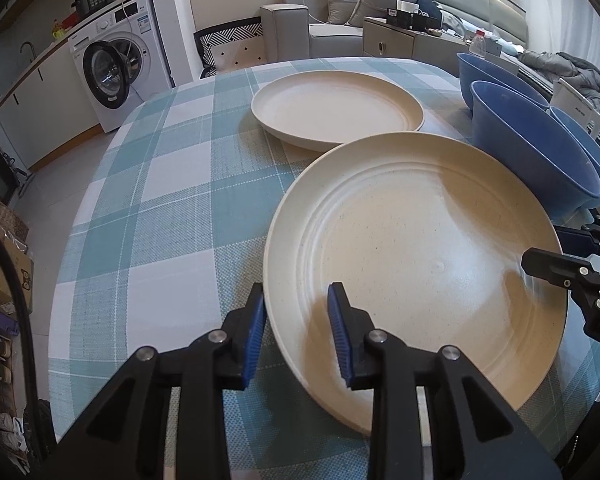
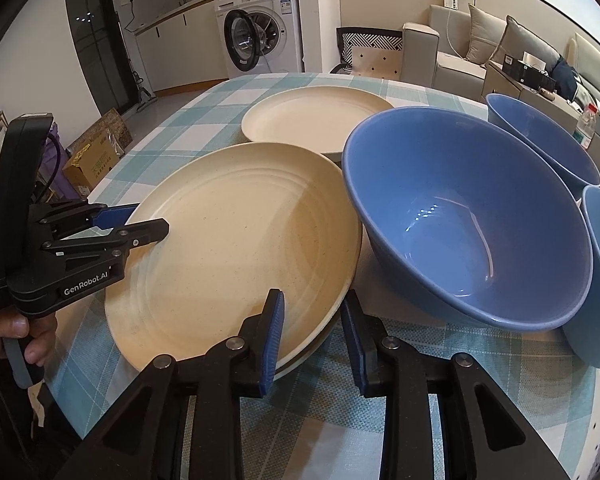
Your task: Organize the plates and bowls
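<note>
The left gripper (image 1: 296,332) straddled the near left rim of a cream plate (image 1: 420,264), one blue pad outside the rim and one over the plate's inner face, with a visible gap on each side, so it was released and not pressing. The right gripper (image 2: 312,332) straddled the same plate (image 2: 236,248) at its opposite rim, likewise slack, its left pad above the plate and its right pad outside the edge. A second rim edge showed under the plate there, so it appeared to lie on another plate. Everything rested on a surface covered by a teal checked tablecloth (image 1: 160,208).

Ahead of the left gripper, beyond the near plate, lay a second cream plate (image 1: 336,108), its near edge overlapped by the first. To the right of the right gripper, just beside the plate's rim, stood a tilted blue bowl (image 2: 468,216), with two more blue bowls (image 2: 540,140) farther right. A person's hand (image 2: 20,336) held the left gripper's handle.
</note>
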The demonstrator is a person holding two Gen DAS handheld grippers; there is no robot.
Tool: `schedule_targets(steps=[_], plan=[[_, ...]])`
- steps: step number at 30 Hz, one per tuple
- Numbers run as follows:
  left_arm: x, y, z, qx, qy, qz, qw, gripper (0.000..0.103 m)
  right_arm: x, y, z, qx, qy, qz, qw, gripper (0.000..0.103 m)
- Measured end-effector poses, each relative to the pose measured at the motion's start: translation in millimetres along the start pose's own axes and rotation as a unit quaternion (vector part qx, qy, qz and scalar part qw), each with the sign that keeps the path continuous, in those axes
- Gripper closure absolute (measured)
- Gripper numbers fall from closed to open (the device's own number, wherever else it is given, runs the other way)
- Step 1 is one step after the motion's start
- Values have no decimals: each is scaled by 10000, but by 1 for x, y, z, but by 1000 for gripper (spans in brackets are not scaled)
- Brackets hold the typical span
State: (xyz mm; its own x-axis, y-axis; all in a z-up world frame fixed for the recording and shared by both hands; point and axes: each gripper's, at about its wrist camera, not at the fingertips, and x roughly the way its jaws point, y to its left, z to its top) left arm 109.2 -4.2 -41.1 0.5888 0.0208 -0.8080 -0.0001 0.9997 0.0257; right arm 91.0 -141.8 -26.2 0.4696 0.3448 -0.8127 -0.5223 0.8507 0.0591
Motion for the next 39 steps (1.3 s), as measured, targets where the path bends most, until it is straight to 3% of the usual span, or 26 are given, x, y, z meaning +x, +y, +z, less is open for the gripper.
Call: schedule_targets(steps=[6,9,13,15,19,20,25,27,31,39], plan=[[0,2,-1,-89,20,-176,9998,68,4,-3,-2,49,73,25,10000,66],[3,3,-2,-118,88,-232,9996,66,4,-3,-3,41,62,119,9999,55],[4,3,-2,-176,137,-297,9993,59,4,-1,-2,-4,48,168,9998,51],[2,4,-2,-221,129,-330,9991,56,2,-1,-2,11,32,220,9998,37],[-2,9,-2,-342,92,-364,9987,52,-3,3,-1,-71,-93,256,9996,26],[-2,10,-2,-375,87,-373,9986,49,-4,4,0,-102,-119,245,9996,19],[-6,14,-2,-426,25,-372,9984,46,-8,14,4,-237,-221,204,9993,13],[-9,16,-2,-431,-25,-346,9985,42,-9,16,6,-213,-278,183,9992,5],[-17,26,-2,-542,-195,-264,9980,23,-10,19,13,-179,-276,307,9990,2],[-25,48,-1,-822,-349,-261,9957,21,-11,37,25,-407,-353,396,9978,1]])
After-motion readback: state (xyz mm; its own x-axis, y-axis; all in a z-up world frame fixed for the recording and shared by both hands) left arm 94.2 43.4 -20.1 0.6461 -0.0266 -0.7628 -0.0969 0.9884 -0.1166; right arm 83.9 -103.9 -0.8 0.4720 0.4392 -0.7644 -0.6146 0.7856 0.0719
